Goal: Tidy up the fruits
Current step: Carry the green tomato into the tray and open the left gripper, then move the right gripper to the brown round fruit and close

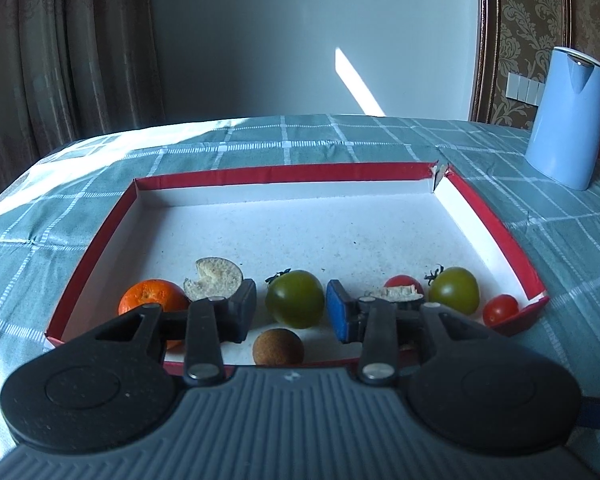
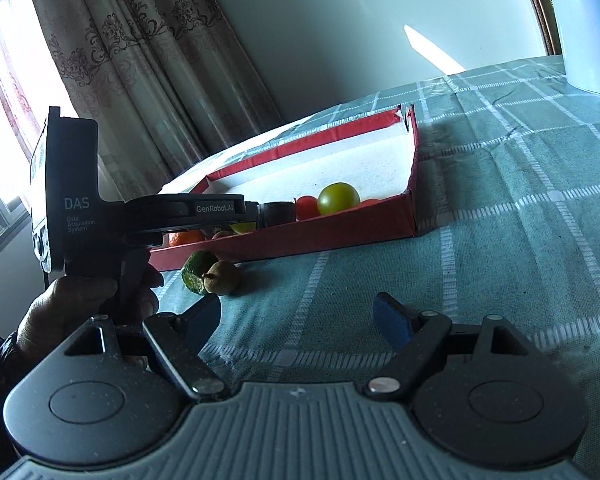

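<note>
Two claws gape empty; left claw [image 2: 278, 213], labelled "GenRobot.AI", "DAS", perhaps over tray [image 2: 300, 236].

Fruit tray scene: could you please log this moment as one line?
left tool: open, over tray, green tomato between fingers, unheld | right tool: open, empty | lime, brown fruit: outside tray

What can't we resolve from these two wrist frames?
- Left wrist: orange bottom hidden by the left gripper linkage.
- Left wrist: rear red tomato and the pale chunk part-hidden by the right finger.
- Right wrist: orange mostly behind the tray wall.
- Right wrist: kettle cut off by the frame edge.
</note>
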Motion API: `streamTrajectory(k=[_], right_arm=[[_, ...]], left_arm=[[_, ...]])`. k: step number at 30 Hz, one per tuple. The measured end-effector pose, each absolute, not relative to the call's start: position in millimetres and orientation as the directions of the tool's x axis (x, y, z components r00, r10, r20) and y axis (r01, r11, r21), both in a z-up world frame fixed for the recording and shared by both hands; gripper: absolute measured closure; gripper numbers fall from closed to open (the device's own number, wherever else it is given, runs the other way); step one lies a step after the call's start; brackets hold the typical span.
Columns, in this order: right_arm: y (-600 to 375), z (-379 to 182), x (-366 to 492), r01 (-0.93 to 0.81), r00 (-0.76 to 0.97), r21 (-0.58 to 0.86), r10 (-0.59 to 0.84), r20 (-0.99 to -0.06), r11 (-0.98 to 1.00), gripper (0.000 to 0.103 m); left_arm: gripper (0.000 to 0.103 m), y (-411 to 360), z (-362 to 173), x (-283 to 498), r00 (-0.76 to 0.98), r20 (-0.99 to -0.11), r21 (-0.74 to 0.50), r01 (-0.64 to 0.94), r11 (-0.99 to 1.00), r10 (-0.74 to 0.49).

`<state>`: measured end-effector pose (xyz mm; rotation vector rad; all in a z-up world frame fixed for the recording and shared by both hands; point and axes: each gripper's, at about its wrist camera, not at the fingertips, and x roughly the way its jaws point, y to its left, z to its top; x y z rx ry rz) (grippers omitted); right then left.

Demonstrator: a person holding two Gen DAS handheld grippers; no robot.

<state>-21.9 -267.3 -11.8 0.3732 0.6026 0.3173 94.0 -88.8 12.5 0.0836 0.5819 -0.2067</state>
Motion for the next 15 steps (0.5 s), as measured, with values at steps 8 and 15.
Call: streamTrajectory(k=[8, 15], right_arm=[[-268.5, -12.5, -21.1, -0.18, 0.779, 0.434, 0.397, -0.485, 0.883, 0.018], [-265.2, -11.5, -21.7, -0.181, 0.779, 0.411, 0.386, -0.494, 0.893, 0.018]], left_arm=[[0.019, -61.8, 31.9, 51.1, 0.875, -0.458, 0.008, 0.181, 0.983, -0.158], [0.007, 5.0, 33.6, 15.5, 0.903, -0.425, -0.007, 0.068, 0.998, -0.065]])
